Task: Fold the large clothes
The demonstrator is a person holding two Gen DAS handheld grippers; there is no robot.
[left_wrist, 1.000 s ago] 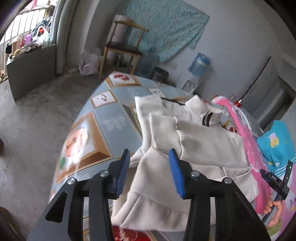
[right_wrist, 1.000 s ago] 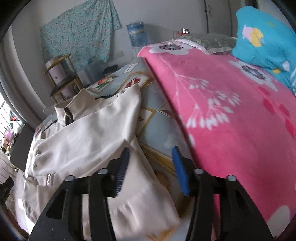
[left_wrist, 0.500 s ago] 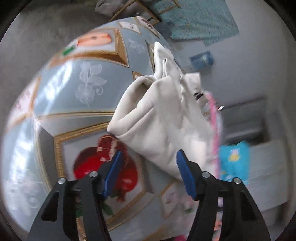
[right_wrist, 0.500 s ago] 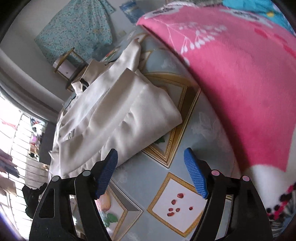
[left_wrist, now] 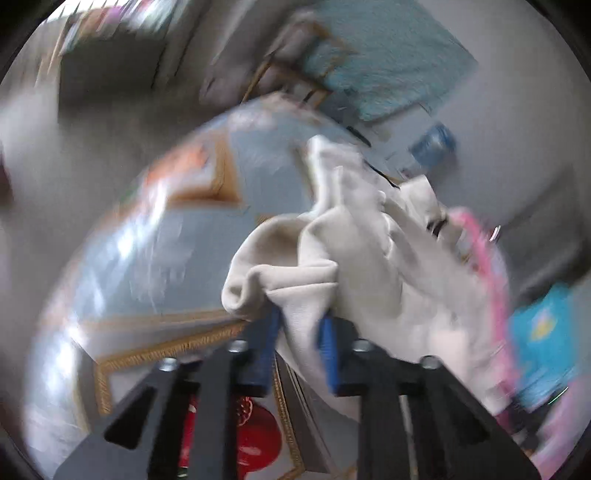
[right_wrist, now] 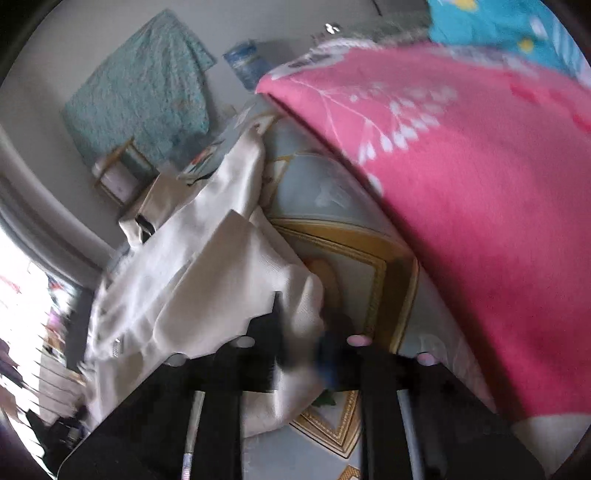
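Observation:
A cream jacket lies partly folded on a table covered with a pale blue cloth with gold-framed fruit pictures. My left gripper is shut on the jacket's bunched lower hem and lifts it. In the right wrist view the same jacket spreads to the left, its collar toward the far end. My right gripper is shut on the jacket's near corner. Both views are motion-blurred.
A pink flowered blanket covers the bed beside the table, with a turquoise pillow behind it. A wooden chair, a teal cloth on the wall and a blue water bottle stand past the table's far end.
Both grippers were open half a second ago and have closed on the jacket's lower edge. The hem now rises bunched off the table.

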